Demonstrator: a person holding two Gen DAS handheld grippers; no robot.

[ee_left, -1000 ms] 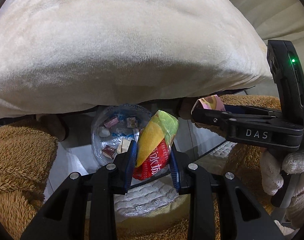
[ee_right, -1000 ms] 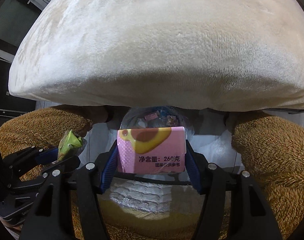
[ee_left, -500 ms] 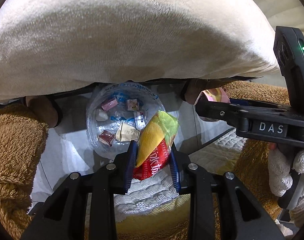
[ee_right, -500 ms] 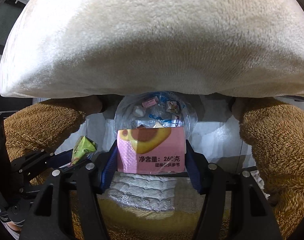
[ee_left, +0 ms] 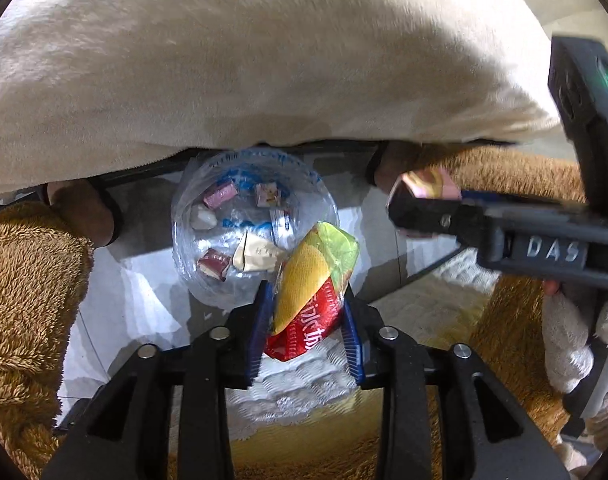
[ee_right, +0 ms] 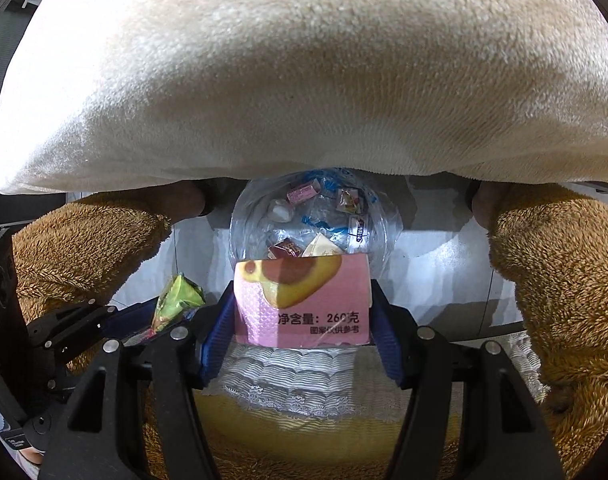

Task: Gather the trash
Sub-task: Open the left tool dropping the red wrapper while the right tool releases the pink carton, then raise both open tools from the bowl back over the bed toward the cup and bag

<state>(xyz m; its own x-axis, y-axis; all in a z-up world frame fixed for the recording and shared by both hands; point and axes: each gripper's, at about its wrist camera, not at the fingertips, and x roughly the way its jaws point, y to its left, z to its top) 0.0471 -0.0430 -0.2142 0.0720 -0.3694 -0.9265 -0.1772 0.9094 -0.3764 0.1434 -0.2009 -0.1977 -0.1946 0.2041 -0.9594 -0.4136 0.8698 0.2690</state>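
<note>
Left gripper (ee_left: 304, 320) fingers just been easing apart, snack wrapper (ee_left: 310, 292) between; right gripper (ee_right: 302, 320) clamped pink box (ee_right: 302, 300); bag (ee_left: 256, 224) directly below both.

This looks like a home, most likely a bedroom or sitting corner. A cream plush blanket (ee_right: 304, 80) fills the upper view, and brown fuzzy fabric (ee_right: 564, 300) lies on both sides below it. Under the blanket's edge a clear bag (ee_right: 384, 216) of small wrappers sits on a pale tiled floor (ee_right: 444, 280). Nearer than the bag lies a white lace-edged cloth (ee_right: 296, 376) on yellow padding (ee_right: 304, 428).
</note>
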